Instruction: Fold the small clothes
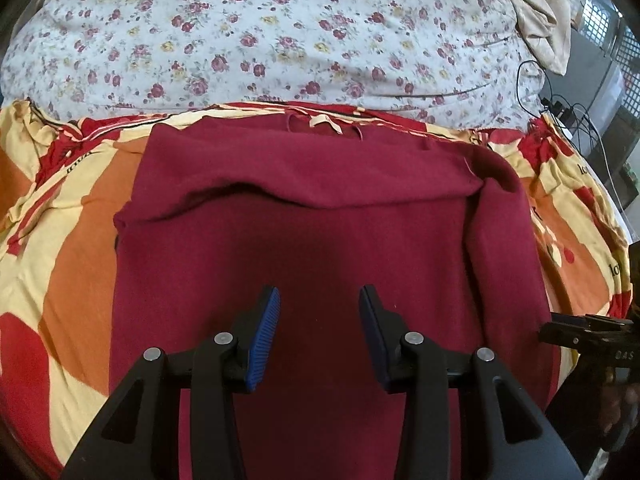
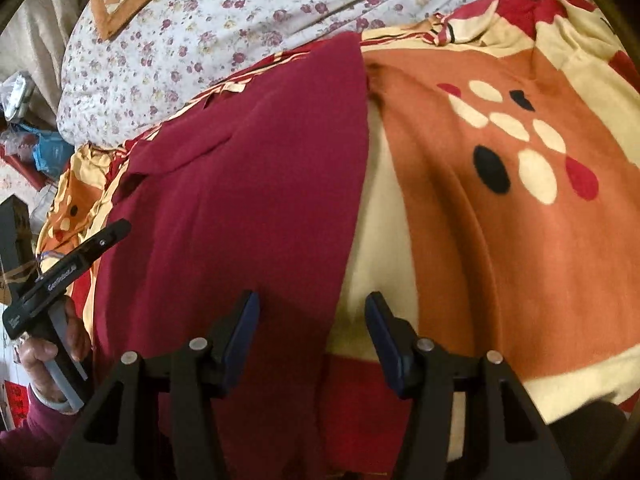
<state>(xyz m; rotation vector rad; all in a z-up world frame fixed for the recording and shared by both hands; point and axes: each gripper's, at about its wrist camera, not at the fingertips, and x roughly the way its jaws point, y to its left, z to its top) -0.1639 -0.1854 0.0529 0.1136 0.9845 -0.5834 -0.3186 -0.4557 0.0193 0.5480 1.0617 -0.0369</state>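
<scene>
On the patterned blanket [image 1: 80, 208], the maroon garment [image 1: 320, 240] lies sleeve-folded; left gripper [image 1: 319, 312] and right gripper [image 2: 312, 320] hover agape, empty, poised for regrasping.

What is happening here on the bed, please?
A person is folding a dark red garment that lies flat on an orange, red and cream blanket. Its far part is already folded over. The left hand-held gripper is open above the middle of the garment and holds nothing. The right hand-held gripper is open too, over the garment's right edge, where cloth meets blanket. A floral quilt lies beyond.
</scene>
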